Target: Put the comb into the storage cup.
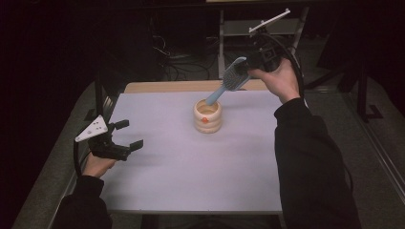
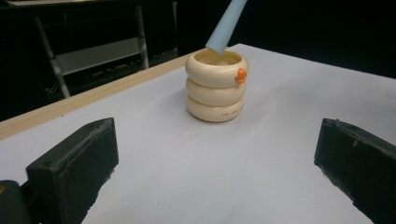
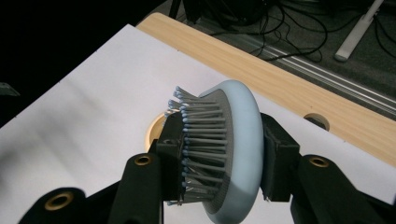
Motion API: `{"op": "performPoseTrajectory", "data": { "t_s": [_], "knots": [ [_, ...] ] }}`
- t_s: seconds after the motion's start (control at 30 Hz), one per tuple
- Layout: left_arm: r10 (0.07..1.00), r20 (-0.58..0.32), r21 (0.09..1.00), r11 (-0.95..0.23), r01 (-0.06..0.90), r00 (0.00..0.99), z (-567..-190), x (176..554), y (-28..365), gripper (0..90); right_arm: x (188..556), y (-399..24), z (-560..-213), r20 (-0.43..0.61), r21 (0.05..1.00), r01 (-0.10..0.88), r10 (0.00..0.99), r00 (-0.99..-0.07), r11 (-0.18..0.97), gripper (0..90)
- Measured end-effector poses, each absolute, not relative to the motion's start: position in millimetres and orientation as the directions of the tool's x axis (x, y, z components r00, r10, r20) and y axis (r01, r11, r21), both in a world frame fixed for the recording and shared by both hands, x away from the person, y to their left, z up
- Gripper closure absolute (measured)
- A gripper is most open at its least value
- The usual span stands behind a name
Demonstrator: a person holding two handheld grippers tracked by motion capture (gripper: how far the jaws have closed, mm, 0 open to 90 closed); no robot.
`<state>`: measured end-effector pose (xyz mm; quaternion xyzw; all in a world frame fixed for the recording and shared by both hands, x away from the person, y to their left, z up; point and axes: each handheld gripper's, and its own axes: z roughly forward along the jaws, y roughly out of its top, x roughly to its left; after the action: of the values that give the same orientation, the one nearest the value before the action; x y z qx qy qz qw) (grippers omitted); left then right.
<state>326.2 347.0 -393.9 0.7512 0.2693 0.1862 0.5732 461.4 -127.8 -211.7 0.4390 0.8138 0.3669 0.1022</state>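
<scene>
The left tool point(image 1: 128, 135) rests low at the surface's point(image 1: 181, 162) left edge, jaws spread wide with nothing between them. Mid-surface stands a cream ringed holder point(image 1: 207, 116). The blue hairbrush's point(image 1: 229, 82) handle tip dips into its mouth, the brush head clenched by the right tool point(image 1: 246, 64) above.

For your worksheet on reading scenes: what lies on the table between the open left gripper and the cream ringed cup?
Nothing: in the left gripper view, only bare white table lies between the left gripper and the cup.
</scene>
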Motion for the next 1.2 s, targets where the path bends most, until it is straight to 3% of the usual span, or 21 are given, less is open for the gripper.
{"op": "performPoseTrajectory", "data": {
  "t_s": [0.33, 1.2],
  "knots": [
    [0.647, -0.053, 0.972, -0.140, 0.187, 0.761, -402, 320, 362, 0.0, 466, -115, -222, 0.142, 0.662, 0.649, 0.786, -0.601, 0.376, 57.8],
    [0.660, -0.048, 0.961, -0.173, 0.214, 0.750, -425, 308, 366, 0.0, 477, -89, -257, 0.120, 0.611, 0.662, 0.776, -0.619, 0.433, 57.8]
  ]
}}
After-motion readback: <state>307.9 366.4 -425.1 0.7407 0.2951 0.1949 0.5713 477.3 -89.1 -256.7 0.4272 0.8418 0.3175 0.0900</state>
